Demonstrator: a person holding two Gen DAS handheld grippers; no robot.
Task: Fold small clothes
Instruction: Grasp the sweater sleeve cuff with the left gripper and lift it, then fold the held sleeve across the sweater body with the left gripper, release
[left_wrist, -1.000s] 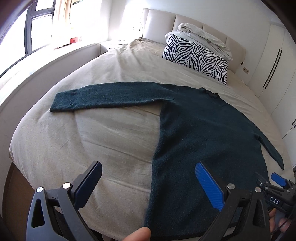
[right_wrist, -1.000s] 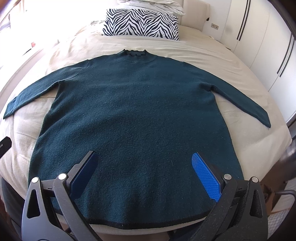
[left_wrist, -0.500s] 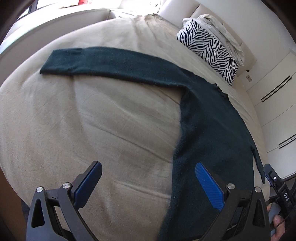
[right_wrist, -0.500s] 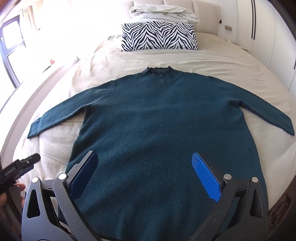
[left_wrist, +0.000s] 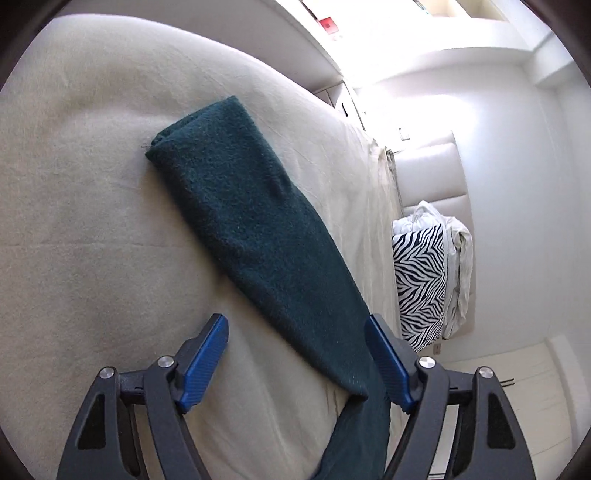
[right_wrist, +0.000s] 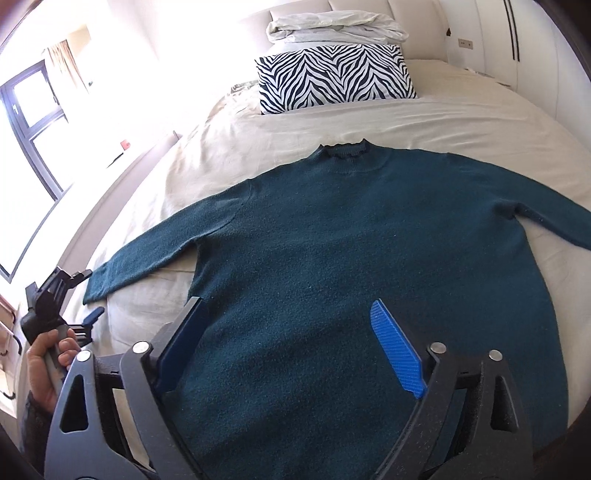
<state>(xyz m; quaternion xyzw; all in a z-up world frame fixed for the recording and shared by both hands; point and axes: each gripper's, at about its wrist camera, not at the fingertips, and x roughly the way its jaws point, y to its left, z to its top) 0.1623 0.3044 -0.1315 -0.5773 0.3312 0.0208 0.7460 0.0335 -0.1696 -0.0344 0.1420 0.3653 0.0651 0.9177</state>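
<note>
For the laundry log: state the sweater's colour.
Dark teal sweater, plain, no pattern; clearest in the right wrist view.

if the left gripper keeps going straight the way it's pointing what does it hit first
Most likely the sweater's sleeve, which runs up between the closing fingers of the left gripper. Nothing is pinched yet. Depth is hard to judge; the bed sheet lies directly under it.

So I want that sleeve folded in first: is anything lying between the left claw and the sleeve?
Nothing visible. The left claw is closing just short of the sleeve, with only bare bedsheet between.
</note>
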